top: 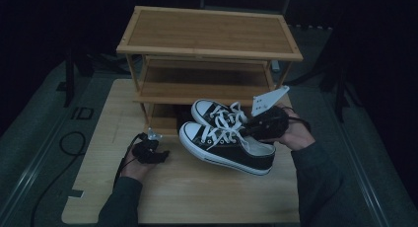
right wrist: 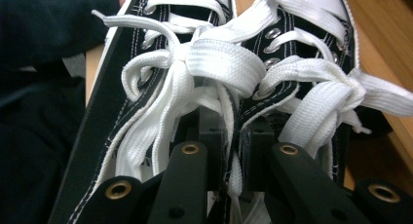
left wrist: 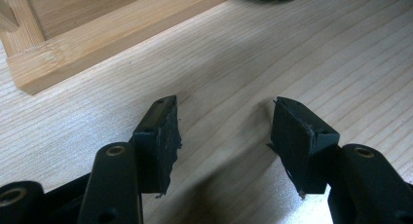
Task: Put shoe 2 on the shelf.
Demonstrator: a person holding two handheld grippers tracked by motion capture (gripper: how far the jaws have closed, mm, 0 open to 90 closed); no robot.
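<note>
Two black canvas sneakers with white laces, the near one (top: 231,150) and the far one (top: 217,113), sit side by side in front of the wooden shoe rack (top: 207,32), toes pointing left. My right gripper (top: 256,128) comes in from their heel end. In the right gripper view its jaws (right wrist: 233,131) are shut on the touching inner walls of the left sneaker (right wrist: 122,112) and the right sneaker (right wrist: 302,48), with a lace caught between. My left gripper (top: 160,155) rests low on the table to the left, and its jaws (left wrist: 224,107) stand open with nothing between them.
The three-tier rack stands at the back of the light wooden table (top: 187,192); its bottom rail (left wrist: 97,34) lies just ahead of my left gripper. A cable (top: 74,143) trails off the table's left side. The surroundings are dark.
</note>
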